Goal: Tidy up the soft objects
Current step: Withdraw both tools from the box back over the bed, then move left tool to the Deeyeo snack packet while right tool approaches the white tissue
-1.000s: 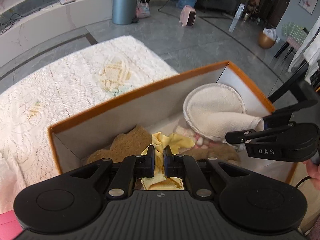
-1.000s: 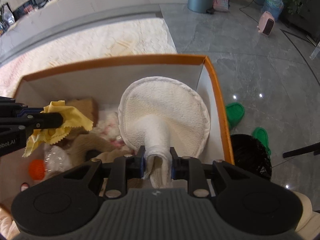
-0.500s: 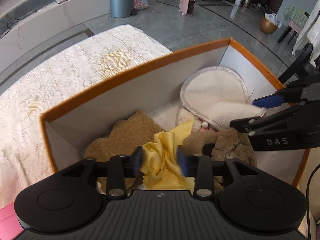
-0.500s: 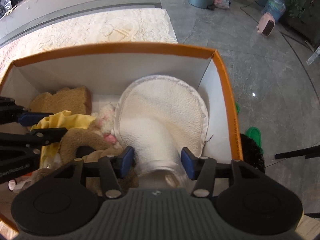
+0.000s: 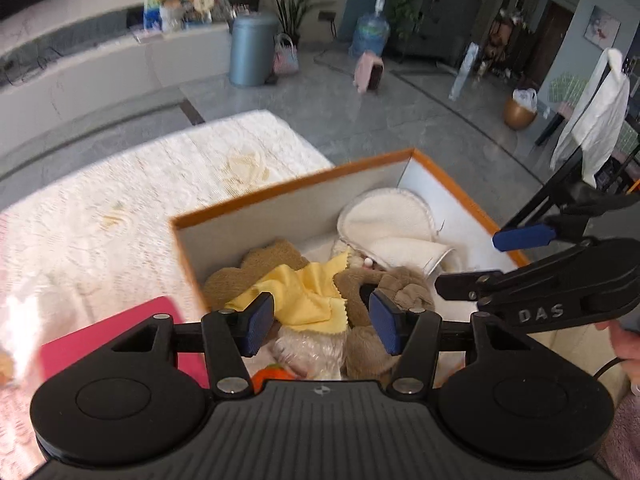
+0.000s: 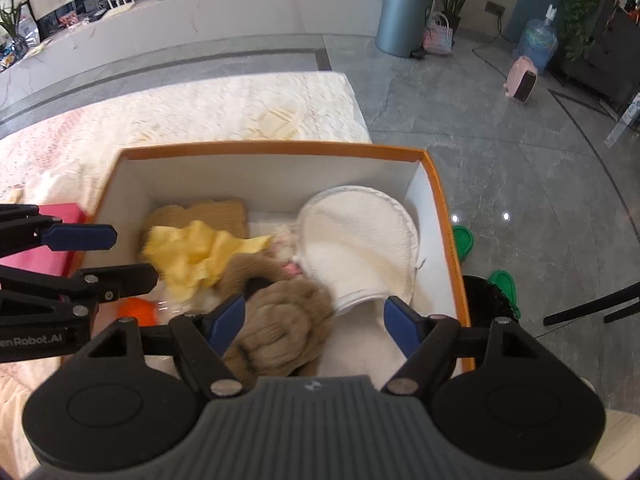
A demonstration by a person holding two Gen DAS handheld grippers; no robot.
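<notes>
An orange-rimmed box (image 5: pixel 288 188) (image 6: pixel 272 148) with white walls holds the soft things. A yellow cloth (image 5: pixel 308 292) (image 6: pixel 192 252) lies loose on the pile inside. A round white terry cloth (image 5: pixel 384 220) (image 6: pixel 356 240) leans in the box's right end. A brown plush toy (image 5: pixel 400 280) (image 6: pixel 280 320) and a tan mat (image 5: pixel 260 264) (image 6: pixel 216 212) lie beside them. My left gripper (image 5: pixel 322 322) hovers above the yellow cloth, jaws still opening, nothing between them. My right gripper (image 6: pixel 314 324) hangs over the white cloth's cuff, jaws also opening, holding nothing.
The box stands on a cream lace bedspread (image 5: pixel 140 200) (image 6: pixel 224 108). A pink flat thing (image 5: pixel 116 336) (image 6: pixel 52 236) lies left of the box. An orange ball (image 6: pixel 138 310) and a crinkly plastic wrap (image 5: pixel 308 352) sit in the box. Grey tiled floor (image 6: pixel 500 152), green slippers (image 6: pixel 504 280) and a black bin (image 6: pixel 484 300) lie to the right.
Both grippers went from shut to open, letting go of the yellow cloth and the white cloth into the box. Both have risen and pulled back from the box.
</notes>
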